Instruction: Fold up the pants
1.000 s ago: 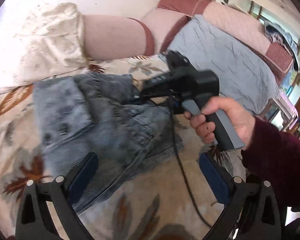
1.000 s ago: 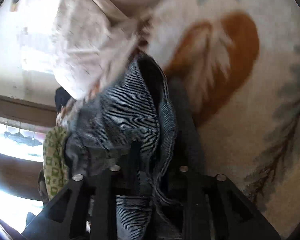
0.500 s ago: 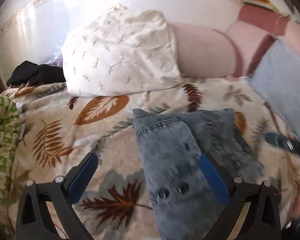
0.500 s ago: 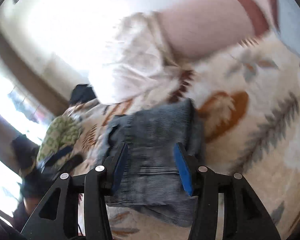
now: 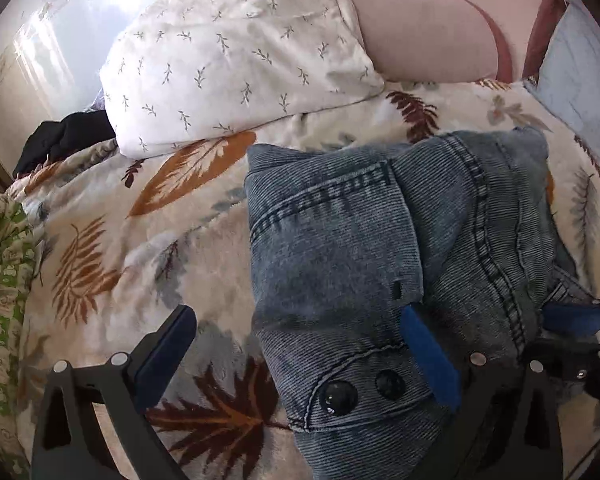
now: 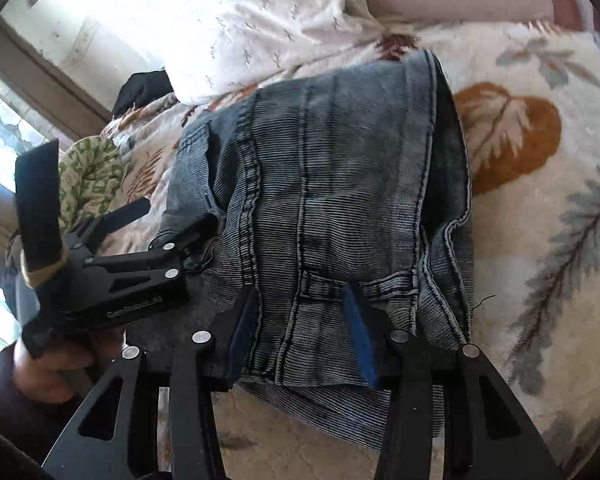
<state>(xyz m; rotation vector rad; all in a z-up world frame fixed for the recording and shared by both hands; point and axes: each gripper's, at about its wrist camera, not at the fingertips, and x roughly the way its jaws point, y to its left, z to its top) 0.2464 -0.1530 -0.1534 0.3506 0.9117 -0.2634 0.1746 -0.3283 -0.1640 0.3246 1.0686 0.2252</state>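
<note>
Our right gripper [image 6: 300, 332] stands partly open over the waistband edge of the folded jeans [image 6: 328, 184]; its jaws opened within the last second, then eased a little closer, and the blue pads straddle denim without pressing it. Our left gripper [image 5: 300, 344] gapes wide, one pad above the bedspread and the other above the jeans near the two dark buttons [image 5: 338, 396], holding nothing.

The jeans lie folded on the leaf-patterned blanket [image 5: 148, 240]. Just behind them sits a white sprigged pillow [image 5: 236, 56], with a pink bolster [image 5: 424, 36] beside it; a black garment [image 5: 60, 140] and a green patterned cloth [image 5: 0, 280] lie off to the left edge — well apart from the jeans.

In the right wrist view, white lettering shows on the left gripper's black body, too blurred to read. A hand [image 6: 52, 364] in a dark sleeve grips that tool from below — both grippers tilt steeply downward at the bed.
</note>
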